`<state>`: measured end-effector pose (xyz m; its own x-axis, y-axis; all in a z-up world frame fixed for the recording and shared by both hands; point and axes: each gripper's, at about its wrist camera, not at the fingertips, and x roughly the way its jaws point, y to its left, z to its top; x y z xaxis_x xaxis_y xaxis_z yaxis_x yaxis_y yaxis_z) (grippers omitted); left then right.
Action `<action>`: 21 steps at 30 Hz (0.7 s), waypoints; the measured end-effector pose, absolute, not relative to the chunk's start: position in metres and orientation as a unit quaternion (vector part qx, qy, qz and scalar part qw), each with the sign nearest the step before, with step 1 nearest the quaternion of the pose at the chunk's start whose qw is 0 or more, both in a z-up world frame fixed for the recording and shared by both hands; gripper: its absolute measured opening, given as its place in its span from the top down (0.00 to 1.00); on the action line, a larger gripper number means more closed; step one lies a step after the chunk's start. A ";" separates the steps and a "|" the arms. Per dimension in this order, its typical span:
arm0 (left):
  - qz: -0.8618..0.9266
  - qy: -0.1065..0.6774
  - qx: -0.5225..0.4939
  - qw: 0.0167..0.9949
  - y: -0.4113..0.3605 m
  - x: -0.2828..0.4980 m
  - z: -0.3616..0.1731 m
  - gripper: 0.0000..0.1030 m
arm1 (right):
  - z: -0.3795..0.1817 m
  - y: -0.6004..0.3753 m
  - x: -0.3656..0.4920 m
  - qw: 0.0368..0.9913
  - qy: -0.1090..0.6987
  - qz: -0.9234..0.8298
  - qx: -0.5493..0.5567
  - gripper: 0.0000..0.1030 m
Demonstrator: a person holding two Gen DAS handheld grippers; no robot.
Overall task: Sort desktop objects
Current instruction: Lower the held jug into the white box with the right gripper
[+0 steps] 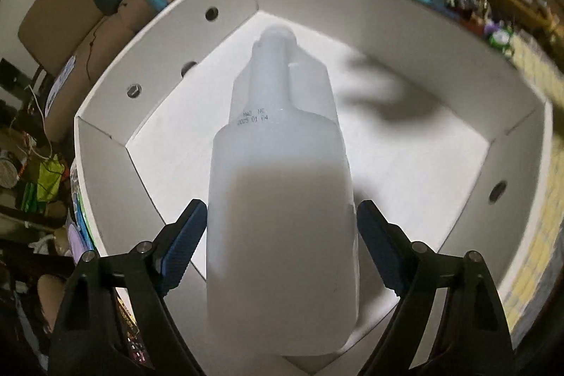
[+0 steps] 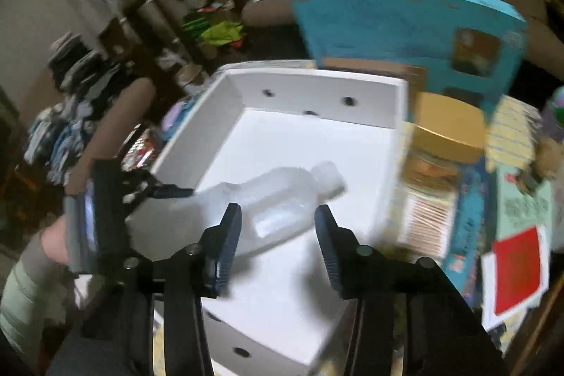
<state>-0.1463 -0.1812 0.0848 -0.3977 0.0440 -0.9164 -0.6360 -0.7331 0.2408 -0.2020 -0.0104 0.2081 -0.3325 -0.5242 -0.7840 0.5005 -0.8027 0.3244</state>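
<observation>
Left gripper (image 1: 281, 235): clamped on a translucent white bottle (image 1: 282, 199), blue pads pressed against its lower body on both sides. Long axis of bottle in line with the fingers, neck and cap pointed straight ahead and downward, away from the tongs. Bottle suspended inside the open white box (image 1: 521, 143), above its bare floor; contact with the floor not determinable from either view.

Right gripper (image 2: 278, 245): part open, nothing between the fingers. From its view, bottle (image 2: 282, 196) just ahead of and beyond the fingertips, lying crosswise, cap toward upper right, base toward the left gripper (image 2: 165, 191) at left.

Judgement: left hand alone in control of the bottle; right nearby but not engaged. Next move likely a lowering and release into the box, dependent on the bottle's forward tilt. Risk: rolling once released.
</observation>
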 end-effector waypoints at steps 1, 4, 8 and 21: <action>0.782 0.289 -0.509 0.215 -0.184 -0.147 0.082 0.18 | 0.203 -0.022 -0.206 0.319 -0.015 -0.808 0.495 0.56; 0.789 0.274 -0.507 0.214 -0.189 -0.148 0.082 0.21 | 0.168 -0.037 -0.227 0.312 -0.096 -0.761 0.560 0.56; 0.790 0.273 -0.504 0.218 -0.191 -0.150 0.081 0.21 | 0.123 -0.043 -0.244 0.295 -0.208 -0.712 0.602 0.59; 0.820 0.270 -0.474 0.173 -0.201 -0.162 0.101 0.24 | 0.090 -0.032 -0.261 0.236 -0.297 -0.746 0.547 0.77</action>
<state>-0.1624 -0.2009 0.1005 -0.4918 0.0277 -0.8703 -0.5391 -0.7946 0.2793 -0.2606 -0.0316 0.0896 -0.2900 -0.6763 -0.6772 0.0269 -0.7130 0.7006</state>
